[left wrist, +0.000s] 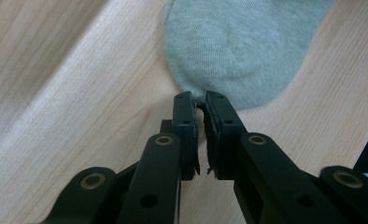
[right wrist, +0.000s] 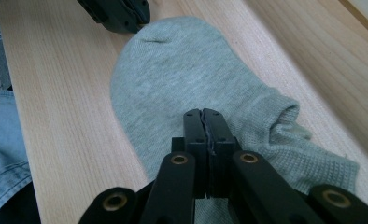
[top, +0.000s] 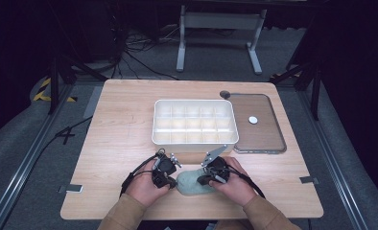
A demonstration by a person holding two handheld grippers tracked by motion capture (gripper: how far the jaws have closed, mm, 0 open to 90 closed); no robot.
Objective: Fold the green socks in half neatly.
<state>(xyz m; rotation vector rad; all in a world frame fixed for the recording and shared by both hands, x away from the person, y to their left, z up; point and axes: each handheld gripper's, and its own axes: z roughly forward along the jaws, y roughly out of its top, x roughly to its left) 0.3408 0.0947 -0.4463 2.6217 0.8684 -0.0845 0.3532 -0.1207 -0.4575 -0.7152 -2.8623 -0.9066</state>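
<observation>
A pale grey-green sock lies flat on the wooden table near its front edge, between the two hands. My left gripper sits at the sock's rounded toe end. Its jaws are closed to a thin slit and pinch the toe's edge. My right gripper hovers low over the sock's middle near the bunched cuff, jaws pressed together with no fabric showing between them. The left gripper also appears at the far end of the sock in the right gripper view.
A white compartment tray stands just beyond the hands at the table's centre. Its clear lid lies to the right with a small white disc on it. The person's denim-clad leg is beside the table's front edge.
</observation>
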